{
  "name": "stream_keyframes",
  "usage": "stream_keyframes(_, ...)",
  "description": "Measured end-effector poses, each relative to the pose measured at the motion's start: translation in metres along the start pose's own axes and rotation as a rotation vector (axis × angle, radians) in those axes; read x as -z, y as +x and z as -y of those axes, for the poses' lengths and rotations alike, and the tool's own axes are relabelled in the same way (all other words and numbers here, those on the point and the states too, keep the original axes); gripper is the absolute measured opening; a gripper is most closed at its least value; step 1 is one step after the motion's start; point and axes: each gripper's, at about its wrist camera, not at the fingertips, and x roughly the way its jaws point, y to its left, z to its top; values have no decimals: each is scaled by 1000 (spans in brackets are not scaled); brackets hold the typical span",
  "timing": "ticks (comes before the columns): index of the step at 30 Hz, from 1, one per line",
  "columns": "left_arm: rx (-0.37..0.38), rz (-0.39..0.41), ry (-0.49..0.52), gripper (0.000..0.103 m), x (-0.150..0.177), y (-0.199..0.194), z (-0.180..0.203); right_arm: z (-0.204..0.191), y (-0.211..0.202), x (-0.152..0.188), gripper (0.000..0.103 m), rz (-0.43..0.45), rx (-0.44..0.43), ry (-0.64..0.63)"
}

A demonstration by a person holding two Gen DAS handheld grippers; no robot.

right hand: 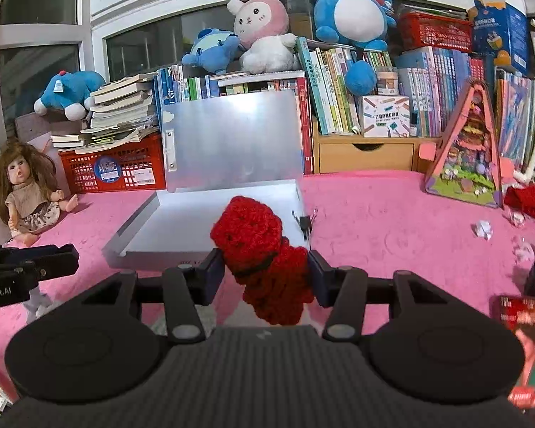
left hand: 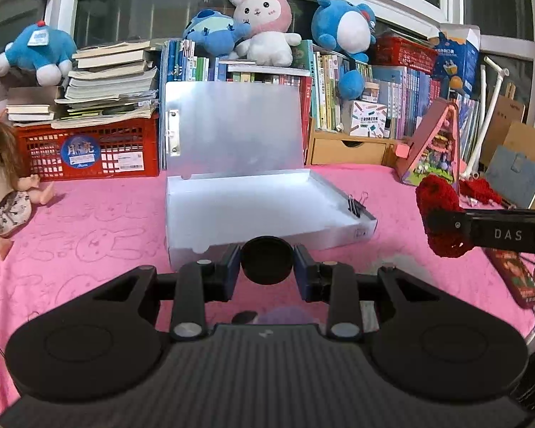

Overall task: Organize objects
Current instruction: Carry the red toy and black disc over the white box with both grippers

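Red fuzzy knitted piece (right hand: 264, 249) sits clamped in right gripper (right hand: 265, 271) jaws; left gripper (left hand: 266, 267) jaws clamp a round black cap (left hand: 266, 259).

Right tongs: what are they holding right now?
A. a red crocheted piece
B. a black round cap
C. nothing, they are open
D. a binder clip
A: in the right wrist view the right tongs are shut on the red crocheted piece, in front of the open silver case; the black round cap sits in the left tongs, and the binder clip is clipped on the case's edge.
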Motion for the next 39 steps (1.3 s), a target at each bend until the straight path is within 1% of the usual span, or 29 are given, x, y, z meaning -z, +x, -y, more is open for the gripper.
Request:
stream_keyframes(7,-5,-19,-22,38,-23,29,-13,0,18,-19,54,-9,-2,-22)
stream_keyframes(12,-11,-16,-55,38,-40,52,-25,1,34,-36,54,-11,3,-33)
stream_keyframes(16,-19,-24,-60,38,-55,75,-34,6,53,-51,54,-28,1,-14)
stream_keyframes(19,-28,-34,-52,38,-63,94,-38,9,70,-59,54,-63,1,6)
stream_keyframes(23,-55,-34,-41,38,-63,120,-44,10,99,-64,54,-120,-10,23)
stream_keyframes(25,-64,-57,-50,38,-62,135,-48,13,115,-65,54,-150,-14,42)
stream_keyframes(28,-58,-95,-72,38,-64,154,-55,19,137,-66,54,-196,-26,82)
stream_keyframes(33,-95,-122,-7,38,-61,179,-56,30,172,-62,54,-275,-37,160)
stream_keyframes(39,-103,-171,-22,38,-58,202,-65,31,197,-59,54,-327,-24,198)
